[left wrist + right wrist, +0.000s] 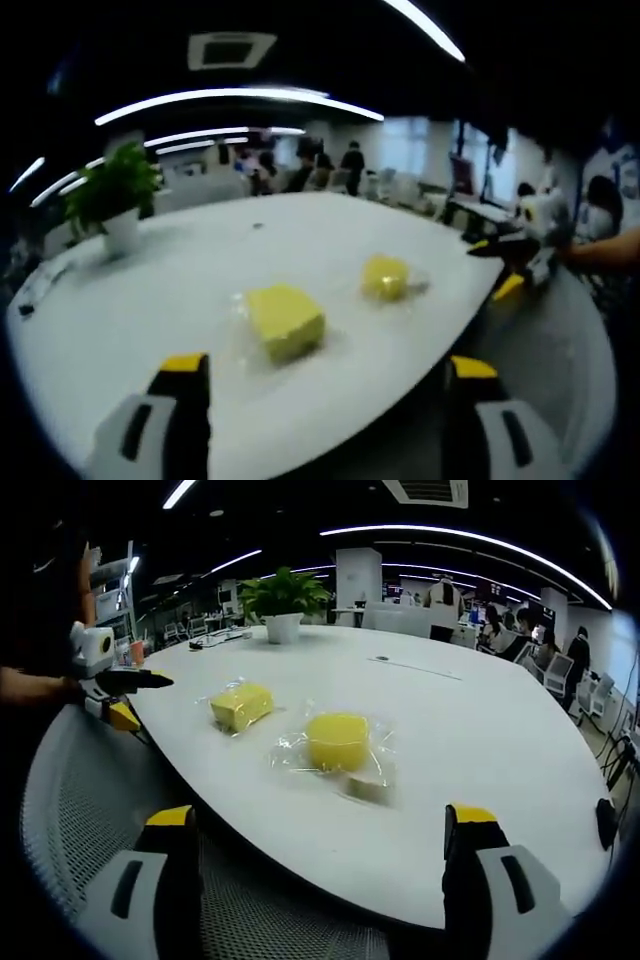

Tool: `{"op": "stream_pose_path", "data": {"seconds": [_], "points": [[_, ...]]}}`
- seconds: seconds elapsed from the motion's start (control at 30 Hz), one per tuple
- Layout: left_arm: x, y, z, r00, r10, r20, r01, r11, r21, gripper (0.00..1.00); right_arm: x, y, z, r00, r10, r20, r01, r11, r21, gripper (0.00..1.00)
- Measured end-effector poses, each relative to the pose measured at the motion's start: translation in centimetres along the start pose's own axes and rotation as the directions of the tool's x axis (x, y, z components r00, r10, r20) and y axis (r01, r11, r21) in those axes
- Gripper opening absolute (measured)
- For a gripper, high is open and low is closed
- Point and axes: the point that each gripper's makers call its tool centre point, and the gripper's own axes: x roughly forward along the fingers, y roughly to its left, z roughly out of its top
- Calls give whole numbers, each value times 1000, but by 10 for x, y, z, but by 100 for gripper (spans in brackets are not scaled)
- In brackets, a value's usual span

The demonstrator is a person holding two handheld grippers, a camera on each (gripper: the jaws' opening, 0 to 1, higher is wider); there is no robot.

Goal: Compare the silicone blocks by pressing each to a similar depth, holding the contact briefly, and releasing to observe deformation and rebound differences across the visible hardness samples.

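White oval table: the largest item, spanning both views; its near edge curved in front of my jaws.

Mesh chair back: grey, at 8 o'clock in the right gripper view, below the table edge.

Potted plant: green leaves in a white pot, at 11 o'clock on the table's far side; also at 10 o'clock in the left gripper view.

Square yellow silicone block: in clear wrap, just ahead of my left gripper, untouched.

Rounder yellow silicone block: in clear wrap, ahead of my right gripper, near the square one but apart from it.

Left gripper: jaws spread wide, grasping nothing, short of the blocks.

Right gripper: jaws likewise parted and unloaded, hanging over the table's edge.
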Motion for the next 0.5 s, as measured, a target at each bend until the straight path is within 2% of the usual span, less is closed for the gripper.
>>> {"op": "stream_pose_path", "data": {"seconds": [0.13,0.5], "points": [[0,4,3,999,23,24,-22,1000,-11,100,0,0,0,1000,-3,0,3,1000,0,96],[0,4,1,999,31,18,-31,999,-11,100,0,-1,1,1000,-9,8,9,1000,4,96]]}}
